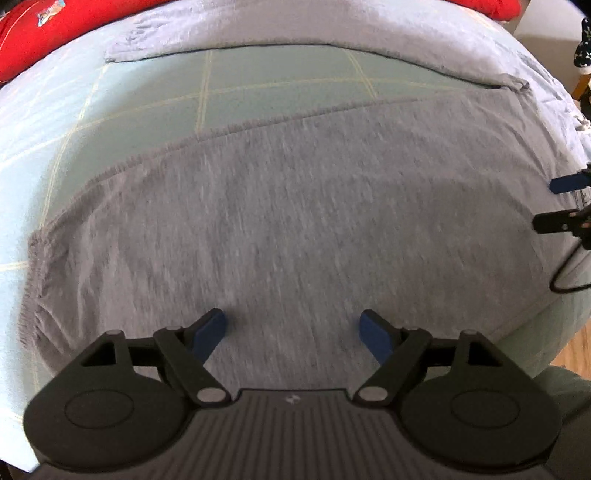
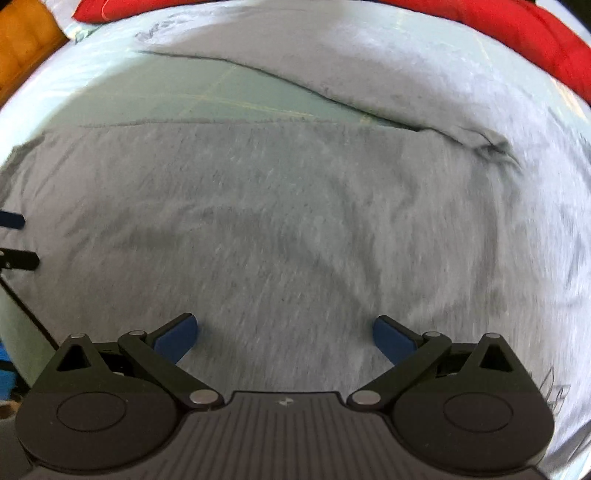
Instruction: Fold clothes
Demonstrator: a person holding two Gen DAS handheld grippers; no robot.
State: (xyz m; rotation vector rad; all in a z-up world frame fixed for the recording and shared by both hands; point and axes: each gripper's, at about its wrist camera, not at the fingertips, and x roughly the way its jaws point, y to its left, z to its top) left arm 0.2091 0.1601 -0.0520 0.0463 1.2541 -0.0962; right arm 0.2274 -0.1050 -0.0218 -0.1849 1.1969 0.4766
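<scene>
one grey garment (image 1: pixel 295 206) – soft heathered knit, spread flat over a pale green bed sheet (image 1: pixel 280 77) crossed by thin yellowish lines. ribbed, gathered hem along the garment's left edge; small bunched fold near its far right corner. one wedge of bare sheet showing beyond the garment's far edge, then a second stretch of grey cloth past that – same piece or another, cannot tell. faint printed lettering near the garment's right side, too blurred to read.

two grippers, both pointing steeply down at the garment. left gripper (image 1: pixel 293 334) above the near part of the garment, two blue pads set wide apart, nothing between them but the cloth lying flat below. right gripper (image 2: pixel 284 334) just to the right of it over the same garment, blue pads equally wide, nothing gripped. contact with the cloth not clear in either view.

one red cushion (image 1: pixel 55 33) beyond the garment, at the far edge of the bed. strip of wooden floor (image 1: pixel 576 347) off the garment's near right side.
</scene>
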